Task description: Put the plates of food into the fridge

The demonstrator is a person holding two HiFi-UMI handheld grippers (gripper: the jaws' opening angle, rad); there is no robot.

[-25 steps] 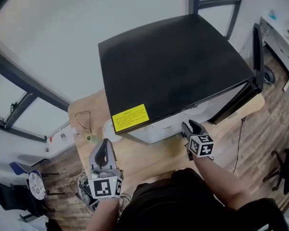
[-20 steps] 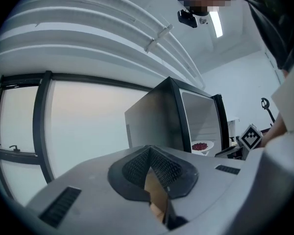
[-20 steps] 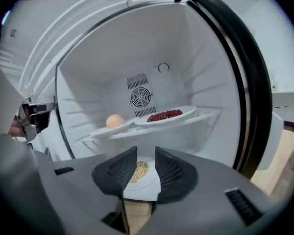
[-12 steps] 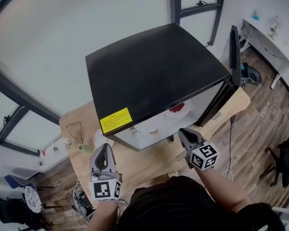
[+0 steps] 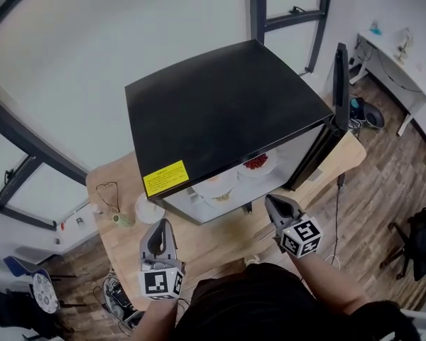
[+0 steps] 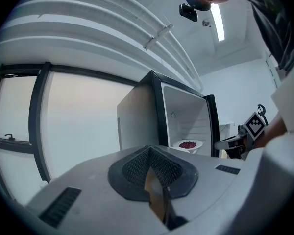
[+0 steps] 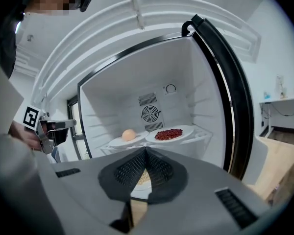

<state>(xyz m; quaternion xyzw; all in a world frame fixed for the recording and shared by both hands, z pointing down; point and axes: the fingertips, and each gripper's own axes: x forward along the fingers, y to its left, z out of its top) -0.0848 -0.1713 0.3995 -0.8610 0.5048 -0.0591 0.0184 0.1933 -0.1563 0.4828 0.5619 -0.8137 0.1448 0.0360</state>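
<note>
The black-topped fridge (image 5: 227, 109) stands on the wooden table (image 5: 227, 236) with its door (image 5: 339, 84) swung open to the right. On its shelf sit a white plate of red food (image 7: 169, 133) and a plate with a round peach-coloured item (image 7: 129, 135). A third plate with pale food (image 7: 143, 177) lies lower, partly behind my jaws. My right gripper (image 5: 272, 201) hovers in front of the opening, shut and empty. My left gripper (image 5: 158, 224) is at the table's front left, shut with nothing in it. In the left gripper view I see the red plate (image 6: 188, 145).
A white round dish (image 5: 149, 208) and a small green item (image 5: 119, 219) lie on the table left of the fridge. A white desk (image 5: 401, 55) stands at the back right on the wood floor, and a dark chair (image 5: 419, 247) at the right edge.
The right gripper's jaws have closed with nothing between them, and it has drawn slightly back from the fridge. The head view has shifted, so the plates inside now show. The left gripper barely moved.
</note>
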